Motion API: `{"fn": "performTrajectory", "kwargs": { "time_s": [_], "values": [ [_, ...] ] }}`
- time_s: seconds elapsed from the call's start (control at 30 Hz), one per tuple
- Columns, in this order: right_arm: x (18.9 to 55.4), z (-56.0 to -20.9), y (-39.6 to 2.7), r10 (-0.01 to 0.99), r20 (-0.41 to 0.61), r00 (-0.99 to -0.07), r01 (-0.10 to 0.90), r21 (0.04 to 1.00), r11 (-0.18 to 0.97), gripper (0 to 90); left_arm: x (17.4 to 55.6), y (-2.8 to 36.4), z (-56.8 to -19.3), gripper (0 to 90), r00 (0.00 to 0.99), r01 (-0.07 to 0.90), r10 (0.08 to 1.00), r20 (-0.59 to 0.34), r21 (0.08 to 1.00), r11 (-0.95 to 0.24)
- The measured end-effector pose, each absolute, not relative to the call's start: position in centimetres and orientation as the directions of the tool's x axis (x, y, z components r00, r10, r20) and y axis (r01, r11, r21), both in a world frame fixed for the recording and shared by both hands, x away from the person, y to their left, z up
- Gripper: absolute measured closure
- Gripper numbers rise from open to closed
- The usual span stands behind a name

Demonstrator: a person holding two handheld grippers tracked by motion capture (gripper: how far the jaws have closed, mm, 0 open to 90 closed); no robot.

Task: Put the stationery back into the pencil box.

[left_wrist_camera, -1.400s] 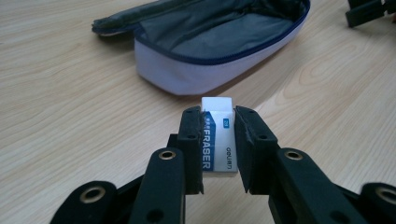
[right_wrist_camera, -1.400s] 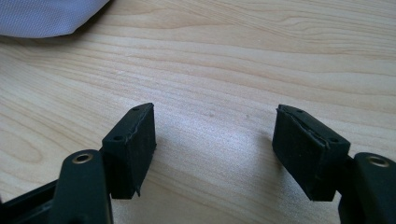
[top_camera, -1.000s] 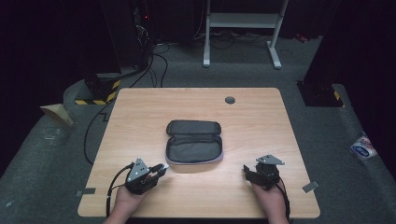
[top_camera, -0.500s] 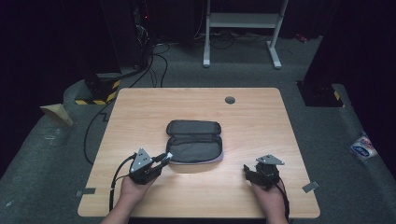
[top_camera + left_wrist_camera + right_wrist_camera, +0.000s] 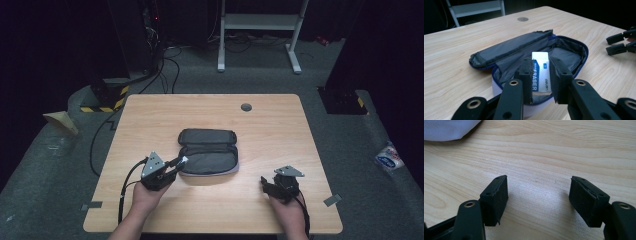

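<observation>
The left tongs (image 5: 541,75) grip a white-and-blue eraser (image 5: 540,71) upright between their pads, at the near left edge of the open grey pencil case (image 5: 208,152). In the high view the left hand (image 5: 148,192) reaches in from the near edge, its tongs (image 5: 181,161) angled right and away toward the case at the middle of the bench (image 5: 150,115). The right hand (image 5: 287,205) rests near the bench's near right, its tongs (image 5: 539,197) standing apart with only bare wood between them.
</observation>
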State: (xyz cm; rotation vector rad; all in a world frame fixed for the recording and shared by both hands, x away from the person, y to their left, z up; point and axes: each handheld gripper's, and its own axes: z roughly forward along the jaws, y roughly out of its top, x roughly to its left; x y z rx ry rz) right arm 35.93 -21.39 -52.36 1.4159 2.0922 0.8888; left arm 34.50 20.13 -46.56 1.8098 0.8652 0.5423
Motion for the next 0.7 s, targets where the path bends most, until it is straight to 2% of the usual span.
{"fn": "performTrajectory", "kwargs": {
  "time_s": [0.7],
  "values": [
    [35.9,-52.3,-21.4,0.931,-0.017,-0.365,0.635,0.726,0.262,31.3,36.1,19.4,-46.9,72.9,0.662,0.366,0.746,-0.077,0.901,-0.232]
  ]
}}
